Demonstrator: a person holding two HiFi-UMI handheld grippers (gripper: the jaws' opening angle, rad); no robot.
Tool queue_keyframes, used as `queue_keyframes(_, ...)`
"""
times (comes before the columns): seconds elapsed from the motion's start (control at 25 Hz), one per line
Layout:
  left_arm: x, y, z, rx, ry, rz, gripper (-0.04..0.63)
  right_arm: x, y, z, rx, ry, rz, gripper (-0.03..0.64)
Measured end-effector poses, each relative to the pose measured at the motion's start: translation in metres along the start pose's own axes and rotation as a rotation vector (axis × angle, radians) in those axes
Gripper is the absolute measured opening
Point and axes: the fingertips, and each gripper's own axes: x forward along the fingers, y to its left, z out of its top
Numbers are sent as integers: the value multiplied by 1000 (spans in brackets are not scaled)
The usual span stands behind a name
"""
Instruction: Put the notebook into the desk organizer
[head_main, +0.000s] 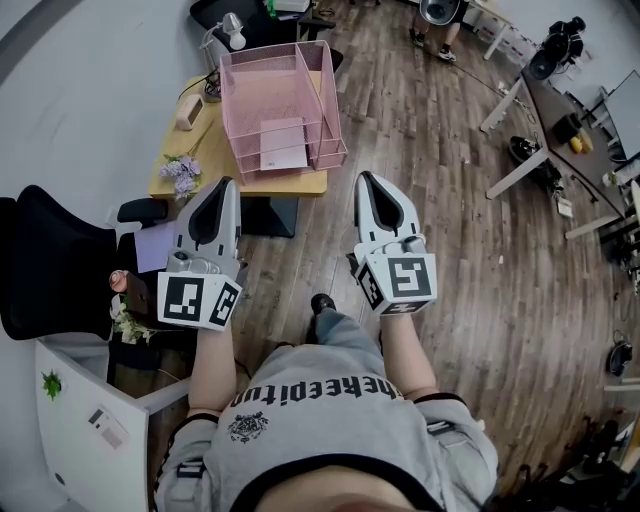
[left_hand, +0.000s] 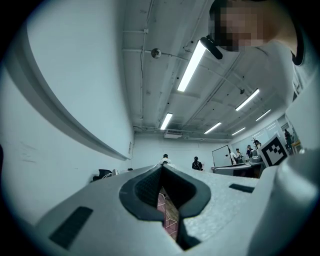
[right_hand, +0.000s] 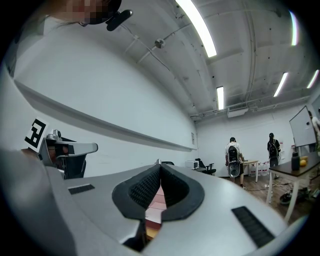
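Observation:
A pink wire desk organizer stands on a small wooden desk ahead of me. A pale flat notebook lies in its low front tray. My left gripper is held in the air short of the desk's near edge, shut and holding nothing. To its right my right gripper hangs over the wooden floor, also shut and holding nothing. In the left gripper view the jaws meet at the tip, and pink wire shows through the gap behind them. The right gripper view shows the same closed tip.
A black office chair stands at the left, with a purple sheet beside it. Lavender flowers and a small lamp are on the desk's left side. A white desk sits at the lower left. Other tables stand to the right.

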Motion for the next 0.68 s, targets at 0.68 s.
queue_keyframes(0.68, -23, -9, 8, 3, -8, 10, 0, -23, 14, 6, 1, -12, 9, 3)
